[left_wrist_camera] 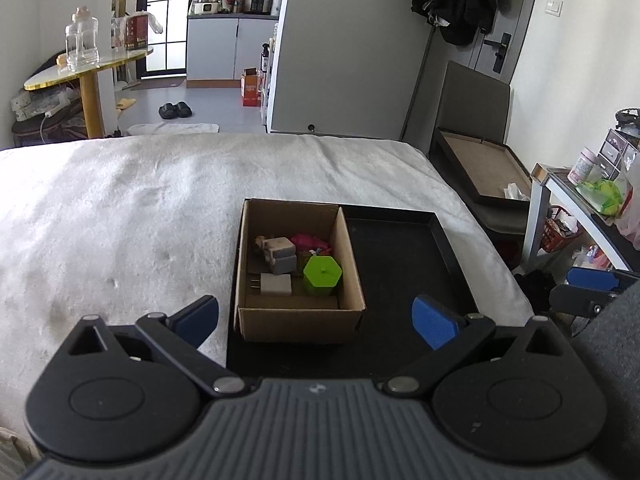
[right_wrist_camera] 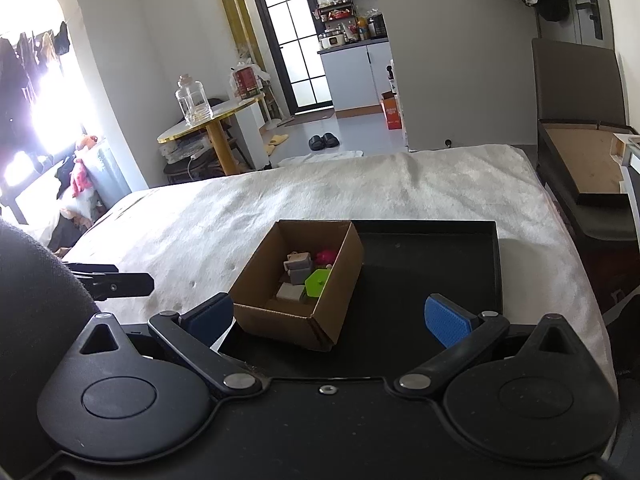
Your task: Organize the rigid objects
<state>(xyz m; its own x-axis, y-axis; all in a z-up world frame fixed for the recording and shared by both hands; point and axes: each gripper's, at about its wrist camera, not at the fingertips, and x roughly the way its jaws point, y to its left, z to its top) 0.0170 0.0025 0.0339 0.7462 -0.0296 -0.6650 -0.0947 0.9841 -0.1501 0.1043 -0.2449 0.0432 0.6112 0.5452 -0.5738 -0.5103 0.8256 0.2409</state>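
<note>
An open cardboard box (left_wrist_camera: 298,316) (right_wrist_camera: 276,320) stands on the left part of a black tray (left_wrist_camera: 404,264) (right_wrist_camera: 432,264) on a white bed. Inside the box lie a green hexagonal container (left_wrist_camera: 322,274) (right_wrist_camera: 316,282), a white plug adapter (left_wrist_camera: 275,284) (right_wrist_camera: 291,292), grey blocks (left_wrist_camera: 282,256) (right_wrist_camera: 300,268) and a pink object (left_wrist_camera: 308,240) (right_wrist_camera: 325,257). My left gripper (left_wrist_camera: 316,322) is open just short of the box, with nothing between its fingers. My right gripper (right_wrist_camera: 330,320) is open too, its blue pads on either side of the box's near corner.
The white bedcover (left_wrist_camera: 132,208) (right_wrist_camera: 400,188) spreads to the left and beyond the tray. A dark storage bench (left_wrist_camera: 480,168) (right_wrist_camera: 580,172) and a cluttered side shelf (left_wrist_camera: 592,188) stand to the right. A round table (left_wrist_camera: 84,68) with a glass jar sits beyond the bed on the left.
</note>
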